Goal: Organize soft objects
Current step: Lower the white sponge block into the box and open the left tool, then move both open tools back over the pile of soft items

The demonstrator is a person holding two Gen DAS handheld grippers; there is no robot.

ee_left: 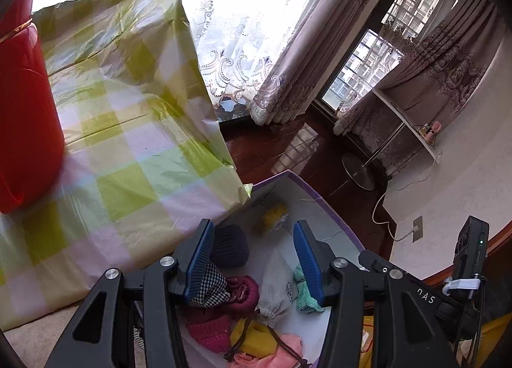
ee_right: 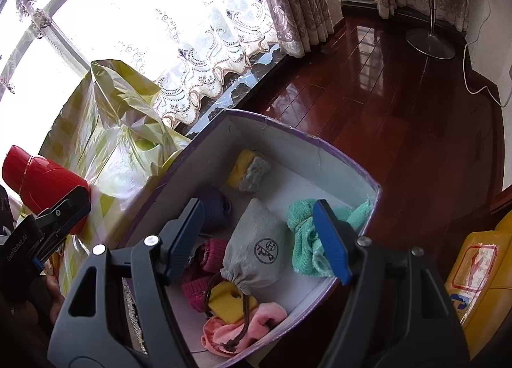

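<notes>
A purple-edged white box (ee_right: 336, 156) stands on the floor beside the table and holds soft things: a grey drawstring pouch (ee_right: 256, 246), a teal towel (ee_right: 304, 240), a yellow-grey sponge (ee_right: 248, 171), a dark knit piece (ee_right: 214, 208), magenta knitwear (ee_right: 208, 256), a yellow sponge (ee_right: 228, 302) and a pink cloth (ee_right: 243, 326). My right gripper (ee_right: 265, 240) is open and empty above the box. My left gripper (ee_left: 256, 262) is open and empty above the same box (ee_left: 336, 217); the pouch (ee_left: 276, 288) and a checked cloth (ee_left: 209, 284) lie below it.
A table under a green-checked plastic cloth (ee_left: 121, 131) stands left of the box, with a red container (ee_left: 25, 111) on it. Dark wooden floor (ee_right: 384, 95), curtains (ee_left: 288, 63), a metal stand base (ee_right: 430, 43) and a yellow object (ee_right: 480, 278) at right.
</notes>
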